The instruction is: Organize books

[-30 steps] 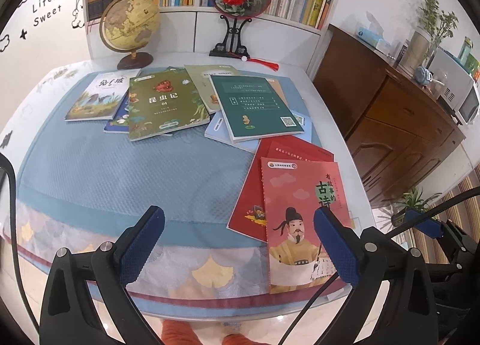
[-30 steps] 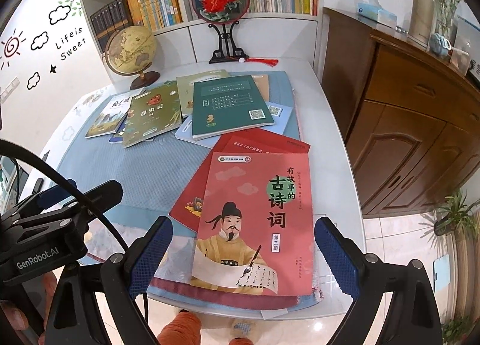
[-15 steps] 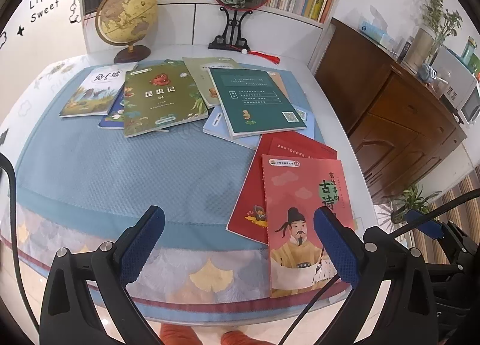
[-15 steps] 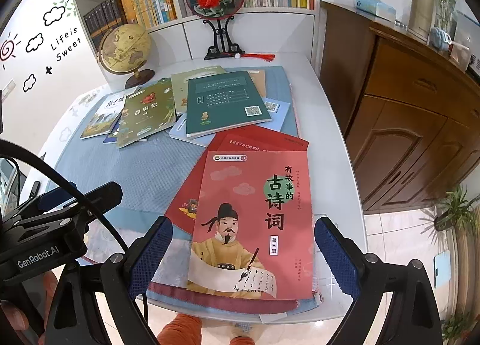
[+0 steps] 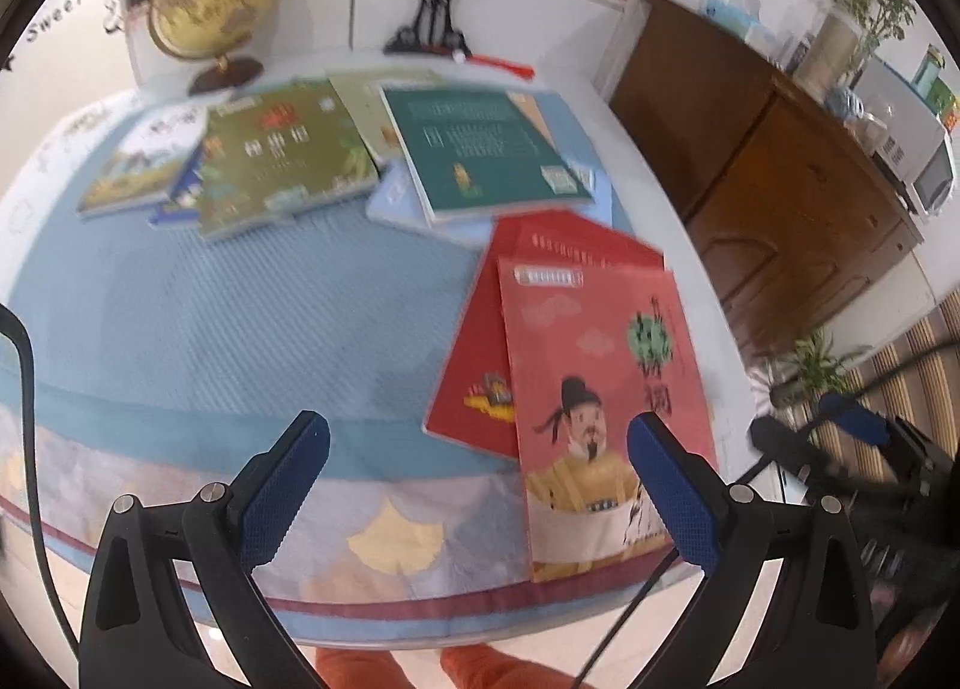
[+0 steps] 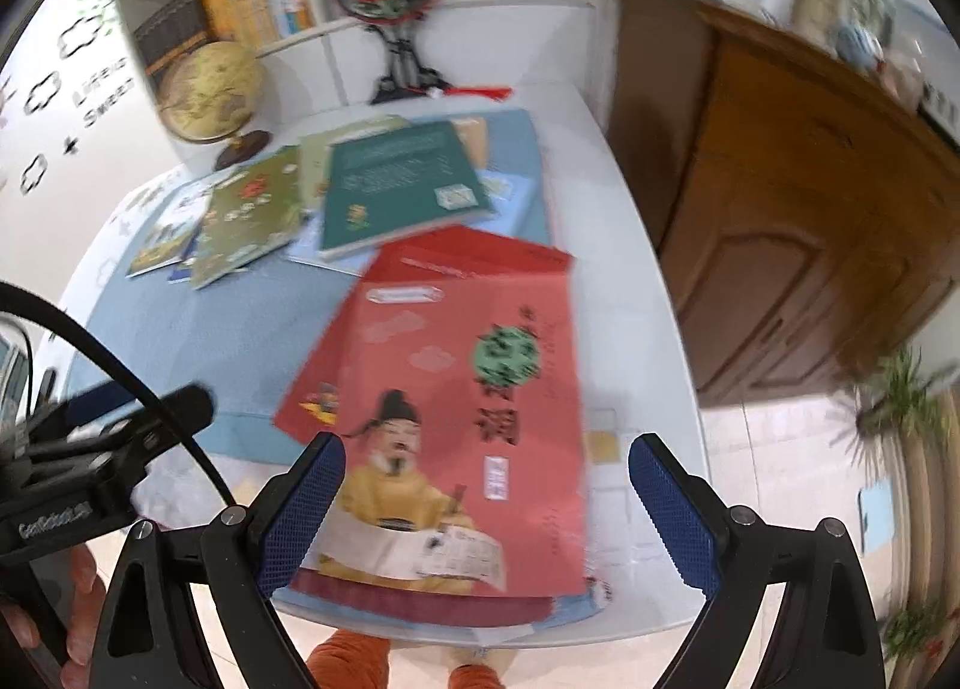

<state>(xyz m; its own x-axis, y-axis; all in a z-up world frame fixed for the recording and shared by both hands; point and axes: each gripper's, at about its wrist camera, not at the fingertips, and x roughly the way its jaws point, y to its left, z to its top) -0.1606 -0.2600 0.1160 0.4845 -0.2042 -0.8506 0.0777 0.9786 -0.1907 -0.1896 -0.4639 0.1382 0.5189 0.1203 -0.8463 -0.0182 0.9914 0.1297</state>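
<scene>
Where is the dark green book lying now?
In both views the dark green book lies flat at the far side of the table, right of the olive green book and just behind the red book.

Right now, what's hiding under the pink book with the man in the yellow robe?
A darker red book lies under the pink paperback, poking out at its far and left edges. Most of its cover is hidden, so anything deeper cannot be seen.
</scene>
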